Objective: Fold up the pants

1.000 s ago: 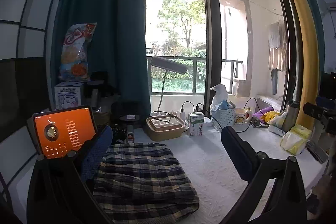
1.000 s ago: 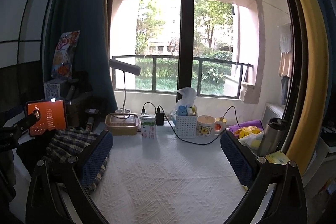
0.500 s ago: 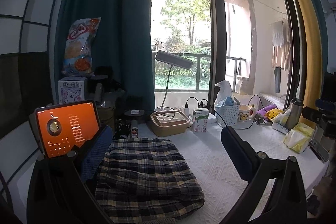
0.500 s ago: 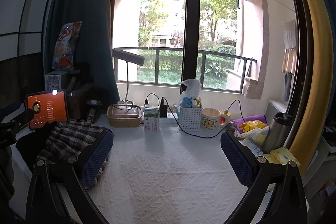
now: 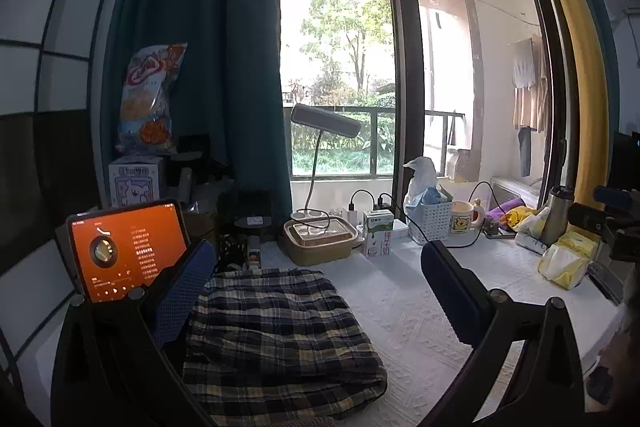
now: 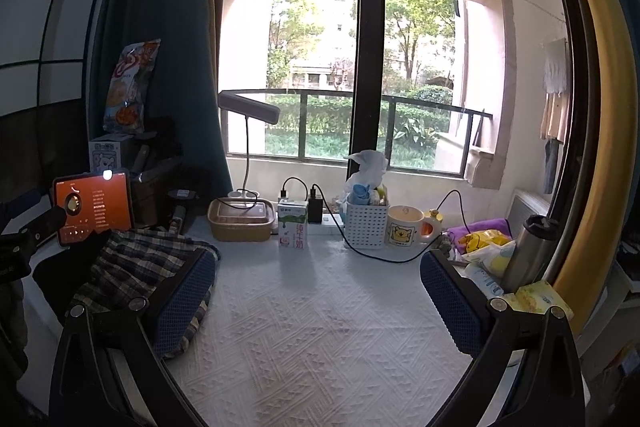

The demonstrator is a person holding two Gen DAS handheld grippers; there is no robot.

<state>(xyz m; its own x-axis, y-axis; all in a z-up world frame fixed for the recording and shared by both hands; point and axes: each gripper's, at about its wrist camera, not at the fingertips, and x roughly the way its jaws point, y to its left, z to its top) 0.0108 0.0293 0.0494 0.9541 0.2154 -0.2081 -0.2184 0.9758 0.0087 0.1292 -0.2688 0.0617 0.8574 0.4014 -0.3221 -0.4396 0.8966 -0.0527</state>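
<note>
The plaid pants point(image 5: 276, 335) lie folded in a compact bundle on the white table cover point(image 5: 404, 323), at the left side. In the right wrist view the pants point(image 6: 132, 267) show at the left, partly behind my left finger. My left gripper point(image 5: 316, 291) is open and empty, held above the table with the bundle between and below its fingers. My right gripper point(image 6: 318, 301) is open and empty above bare table cover point(image 6: 316, 327), to the right of the pants.
An orange-screened tablet point(image 5: 124, 247) stands left of the pants. Along the window stand a food container point(image 5: 320, 235), desk lamp point(image 5: 324, 123), milk carton point(image 5: 378, 233), white basket point(image 5: 430, 215), mug point(image 5: 464, 221) and cables. A steel flask point(image 6: 532, 251) and tissue packs point(image 5: 564, 259) sit at the right edge.
Both grippers have risen and pulled back slightly, so more of the table and window shows. The pants have not moved. Both grippers stay open.
</note>
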